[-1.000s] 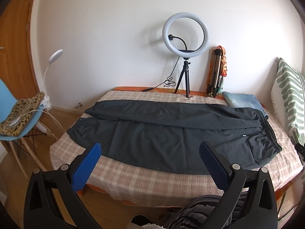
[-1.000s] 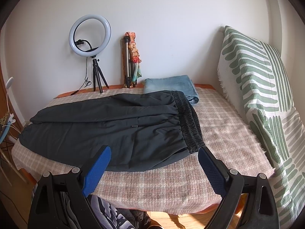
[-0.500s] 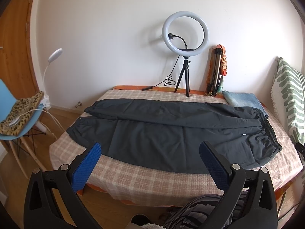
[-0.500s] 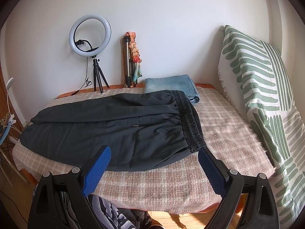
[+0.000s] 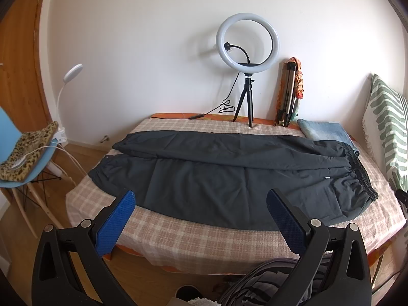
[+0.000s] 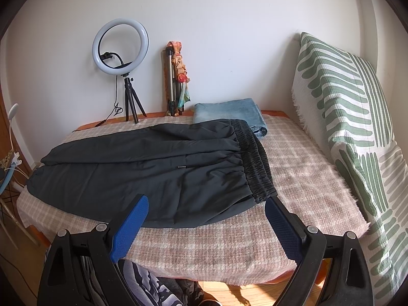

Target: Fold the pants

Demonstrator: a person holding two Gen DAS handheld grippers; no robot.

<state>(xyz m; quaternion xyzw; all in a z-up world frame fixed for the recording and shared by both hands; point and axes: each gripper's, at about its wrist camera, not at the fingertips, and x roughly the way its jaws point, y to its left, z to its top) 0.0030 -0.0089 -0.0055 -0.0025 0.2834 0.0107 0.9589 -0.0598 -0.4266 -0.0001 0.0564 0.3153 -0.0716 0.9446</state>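
The left claw (image 5: 200, 213) hung spread wide, gripping nothing, short of the near edge of the bench (image 5: 216, 242). Just ahead of its blue fingers (image 5: 114, 223) the dark pants (image 5: 229, 176) lay flat on the checked blanket (image 5: 84, 204), one leg folded over the other, cuffs off to that claw's left and the elastic waistband (image 5: 362, 173) far to its right. Beyond the pants, against the wall, stood a ring light (image 5: 247, 42) on its small tripod, with a folded tripod (image 5: 288, 94) leaning beside it and folded jeans (image 5: 323, 131) further right. A blue chair (image 5: 23, 176) sat well off to the left.

The right claw (image 6: 206, 219) was likewise wide apart and empty, above the blanket's front edge. The waistband (image 6: 257, 163) ended just ahead of its right finger (image 6: 283, 232), apart from it, while the pants (image 6: 132, 170) stretched away to the left. A green-patterned cushion (image 6: 352, 117) leaned at the far right, and the jeans (image 6: 229, 114) lay past the waistband, touching it.
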